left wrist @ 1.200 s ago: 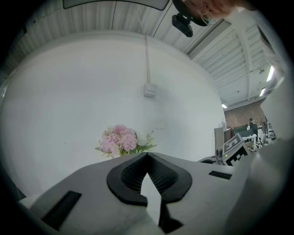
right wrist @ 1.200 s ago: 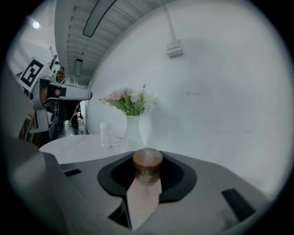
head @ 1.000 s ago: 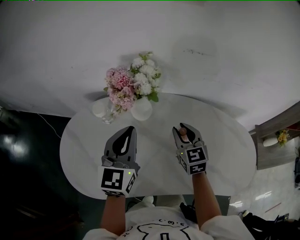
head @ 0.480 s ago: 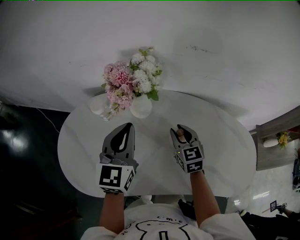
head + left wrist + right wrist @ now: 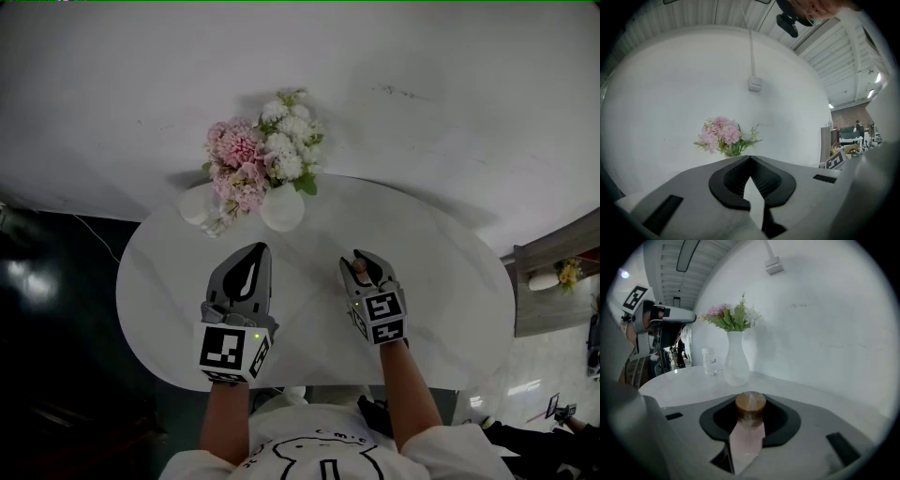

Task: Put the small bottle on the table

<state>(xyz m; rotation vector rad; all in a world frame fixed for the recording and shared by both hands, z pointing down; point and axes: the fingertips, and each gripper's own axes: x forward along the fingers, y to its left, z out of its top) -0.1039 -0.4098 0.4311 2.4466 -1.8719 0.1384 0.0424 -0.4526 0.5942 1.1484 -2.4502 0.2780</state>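
The small bottle, brown-capped with a pale pink body, stands upright, pinched between the jaws of the right tool low over the white worktop; whether its base touches cannot be told. A white vase holds pink and white flowers, with a clear jar just beside it. The left tool, jaws pressed together and empty, lies alongside. Both tools point toward the vase, well apart from it

Open tabletop in front; vase, glass at far edge.
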